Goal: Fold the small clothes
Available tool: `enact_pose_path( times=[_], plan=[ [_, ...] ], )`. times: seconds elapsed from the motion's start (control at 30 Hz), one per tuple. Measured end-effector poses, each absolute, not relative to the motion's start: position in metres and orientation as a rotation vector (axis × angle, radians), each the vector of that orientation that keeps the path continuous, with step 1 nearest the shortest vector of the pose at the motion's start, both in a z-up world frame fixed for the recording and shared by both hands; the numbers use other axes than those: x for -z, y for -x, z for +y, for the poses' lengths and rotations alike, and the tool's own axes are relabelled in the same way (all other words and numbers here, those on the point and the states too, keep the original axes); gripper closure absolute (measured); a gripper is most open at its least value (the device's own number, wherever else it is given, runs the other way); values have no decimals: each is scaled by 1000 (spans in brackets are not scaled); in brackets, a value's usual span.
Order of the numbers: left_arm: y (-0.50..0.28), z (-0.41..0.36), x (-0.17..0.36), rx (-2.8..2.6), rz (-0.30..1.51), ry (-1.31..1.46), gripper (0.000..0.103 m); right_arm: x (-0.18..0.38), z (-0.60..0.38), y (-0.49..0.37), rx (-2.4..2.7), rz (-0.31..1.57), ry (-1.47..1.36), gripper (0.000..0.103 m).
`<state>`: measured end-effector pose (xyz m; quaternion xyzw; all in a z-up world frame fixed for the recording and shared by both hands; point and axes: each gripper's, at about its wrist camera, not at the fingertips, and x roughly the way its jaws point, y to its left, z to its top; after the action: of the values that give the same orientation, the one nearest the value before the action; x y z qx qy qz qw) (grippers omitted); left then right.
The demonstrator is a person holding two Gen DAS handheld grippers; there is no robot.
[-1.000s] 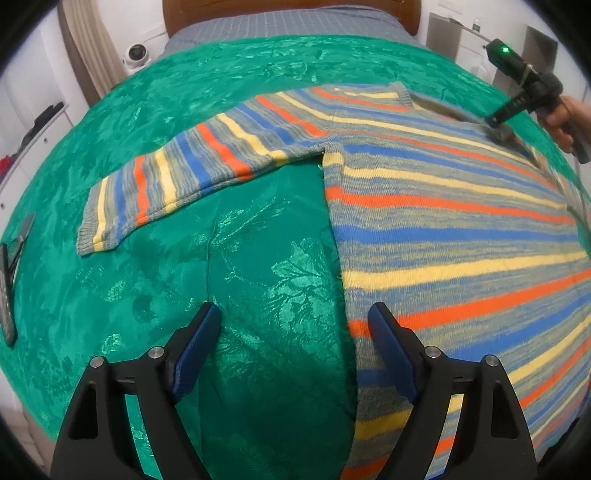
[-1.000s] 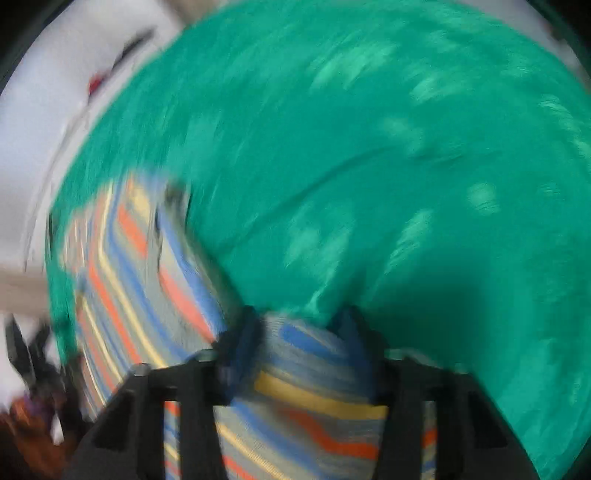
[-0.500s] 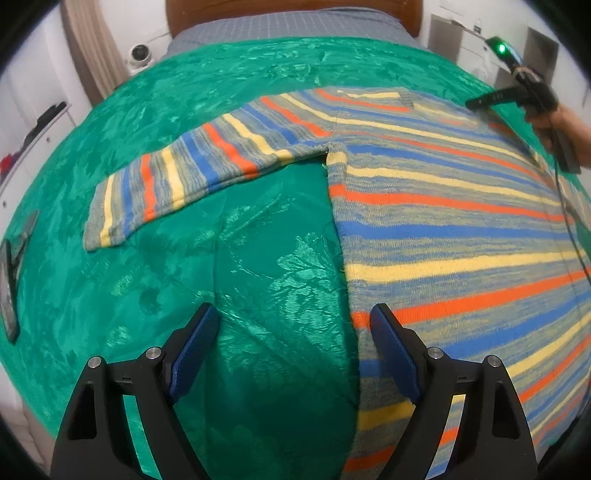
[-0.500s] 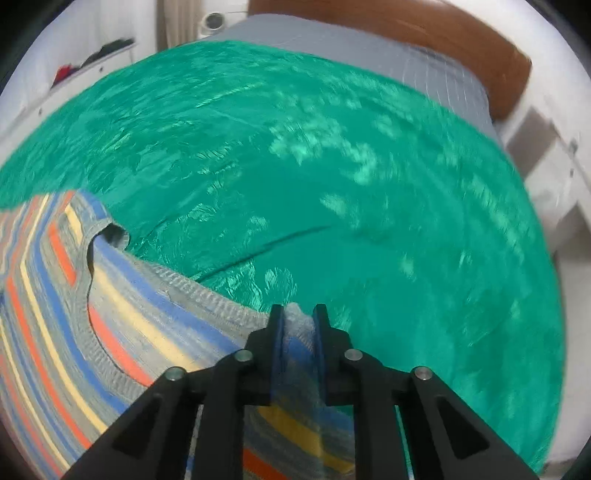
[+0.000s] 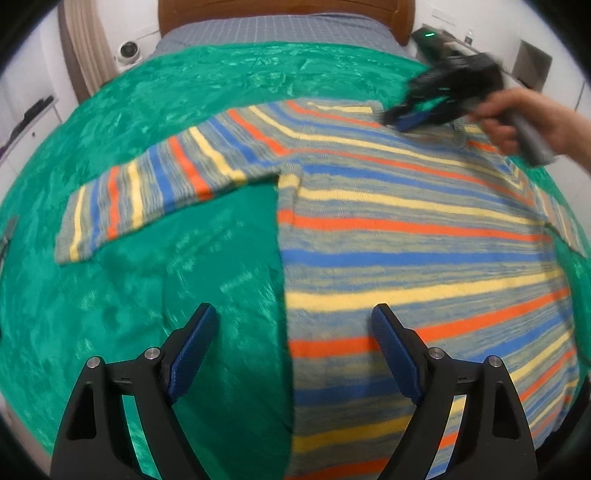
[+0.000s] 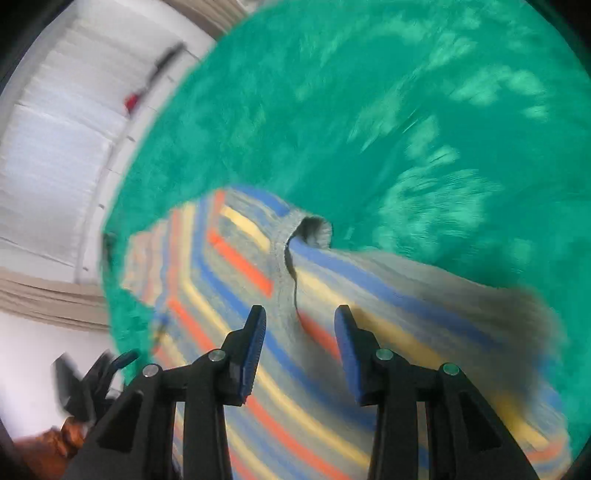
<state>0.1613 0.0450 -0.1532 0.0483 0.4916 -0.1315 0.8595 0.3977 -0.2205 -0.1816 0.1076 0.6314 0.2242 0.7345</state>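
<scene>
While both grippers, left [image 5: 291,332] and right [image 6: 299,328], hover spread, the sweater [image 5: 424,236] needs flat, square laying.

Bed [image 5: 280,29] carried green patterned bedspread [image 5: 122,280], covering most of mattress; grey checked sheet [image 5: 258,31] bare at head end, against wooden headboard [image 5: 280,9]. Striped sweater [image 5: 406,236] lay flat on bedspread, one sleeve [image 5: 155,195] stretched out sideways, collar [image 6: 310,230] toward headboard. Bedspread wrinkled beside sweater body. Right-wrist view blurred.
</scene>
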Motion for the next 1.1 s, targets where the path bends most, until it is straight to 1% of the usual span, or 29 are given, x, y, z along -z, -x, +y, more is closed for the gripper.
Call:
enact_pose_path(
  times=[0.07, 0.17, 0.23, 0.3, 0.43, 0.53, 0.67, 0.7, 0.73, 0.77, 0.83, 0.9, 0.97, 1.07, 1.1],
  plan=[
    [-155, 48, 158, 271, 1050, -79, 15, 189, -219, -416, -399, 1279, -342, 65],
    [-144, 49, 165, 264, 1064, -110, 13, 180, -232, -426, -237, 1127, -410, 63],
    [-135, 49, 163, 268, 1050, -146, 12, 172, -240, -424, -243, 1115, -424, 63],
    [-128, 50, 160, 275, 1040, -154, 12, 155, -244, -410, -273, 1096, -375, 63],
    [-120, 44, 159, 305, 1033, -151, 12, 119, -242, -336, -353, 1109, -32, 56],
    [-113, 32, 162, 331, 1040, -182, 10, 117, -244, -250, -412, 1157, 72, 53],
    [-98, 22, 167, 345, 1064, -243, 9, 148, -241, -127, -369, 1240, 105, 53],
    [-93, 22, 169, 343, 1077, -252, 8, 157, -242, -110, -349, 1256, 116, 53],
    [-87, 23, 170, 344, 1096, -255, 8, 167, -240, -81, -306, 1261, 133, 52],
    [-81, 26, 171, 343, 1111, -256, 8, 171, -240, -45, -244, 1221, 132, 52],
    [-72, 31, 173, 337, 1146, -260, 7, 171, -242, -10, -172, 1183, 103, 47],
    [-62, 35, 176, 329, 1178, -273, 7, 173, -248, 22, -103, 1175, 56, 45],
    [-49, 39, 175, 321, 1199, -276, 7, 176, -253, 44, -36, 1185, 15, 39],
    [-40, 44, 161, 303, 1188, -246, 7, 169, -261, 65, 15, 1172, -72, 38],
    [-39, 49, 147, 291, 1158, -211, 7, 165, -263, 67, 30, 1165, -80, 38]
  ],
)
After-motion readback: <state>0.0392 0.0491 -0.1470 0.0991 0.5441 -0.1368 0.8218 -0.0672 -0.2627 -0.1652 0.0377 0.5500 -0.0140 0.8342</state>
